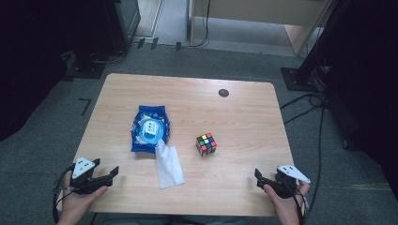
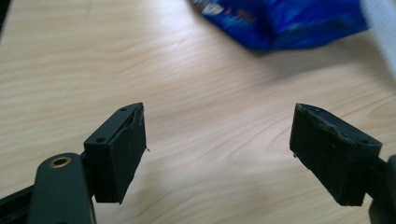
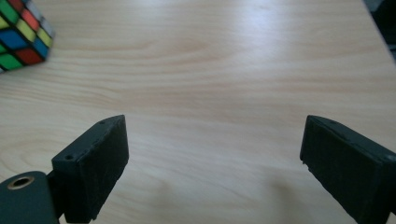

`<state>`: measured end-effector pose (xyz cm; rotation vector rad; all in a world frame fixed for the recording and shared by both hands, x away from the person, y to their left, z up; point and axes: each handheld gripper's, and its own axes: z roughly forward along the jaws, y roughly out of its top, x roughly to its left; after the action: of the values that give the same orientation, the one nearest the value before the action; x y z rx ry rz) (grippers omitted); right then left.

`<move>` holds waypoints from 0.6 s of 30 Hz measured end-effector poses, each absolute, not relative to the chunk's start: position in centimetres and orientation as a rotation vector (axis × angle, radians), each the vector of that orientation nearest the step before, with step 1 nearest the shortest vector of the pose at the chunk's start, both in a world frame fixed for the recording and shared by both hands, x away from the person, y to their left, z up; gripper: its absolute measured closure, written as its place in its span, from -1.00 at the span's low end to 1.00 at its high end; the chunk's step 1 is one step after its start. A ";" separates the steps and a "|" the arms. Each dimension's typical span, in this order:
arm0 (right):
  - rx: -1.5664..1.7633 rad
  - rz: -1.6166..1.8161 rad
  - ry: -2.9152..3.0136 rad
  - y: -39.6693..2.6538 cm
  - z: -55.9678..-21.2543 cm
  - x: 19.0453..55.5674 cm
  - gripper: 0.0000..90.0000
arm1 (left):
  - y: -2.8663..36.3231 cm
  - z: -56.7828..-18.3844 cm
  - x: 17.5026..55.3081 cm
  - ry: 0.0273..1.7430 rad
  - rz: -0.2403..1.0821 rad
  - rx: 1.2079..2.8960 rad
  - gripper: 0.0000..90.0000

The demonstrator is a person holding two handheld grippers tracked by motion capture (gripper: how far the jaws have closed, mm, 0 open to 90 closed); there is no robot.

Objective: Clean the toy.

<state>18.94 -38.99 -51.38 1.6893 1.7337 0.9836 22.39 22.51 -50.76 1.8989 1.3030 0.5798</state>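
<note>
A blue wet-wipe pack [image 1: 150, 128] lies left of the table's middle, and a white wipe [image 1: 168, 165] stretches from its lower edge toward me. A colour cube [image 1: 206, 144] stands to the right of them. My left gripper [image 1: 109, 175] hovers at the near left corner, open, with nothing between its jaws. In the left gripper view the gripper [image 2: 218, 149] looks along bare wood toward the pack [image 2: 285, 21]. My right gripper [image 1: 259, 177] sits at the near right edge, open and empty. In the right gripper view the gripper [image 3: 212, 168] has the cube [image 3: 23, 35] at upper left.
The wooden table [image 1: 234, 117] has a dark round cap [image 1: 224, 93] near its far edge. Black stands and cables [image 1: 305, 101] sit on the floor to the right and behind.
</note>
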 end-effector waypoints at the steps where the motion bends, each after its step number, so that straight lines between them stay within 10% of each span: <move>1: 1.699 0.969 1.731 -39.4 -51.5 18.7 -0.82 | 22.8 -51.0 22.3 1.315 0.600 1.910 -0.58; 18: 1.711 0.816 1.759 -40.5 -53.0 17.5 -0.94 | 23.0 -51.7 22.6 1.389 0.595 1.988 -0.59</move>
<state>17.49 -40.55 -53.01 1.7106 1.7587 0.8159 22.62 23.04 -51.73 1.9877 1.3894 0.5950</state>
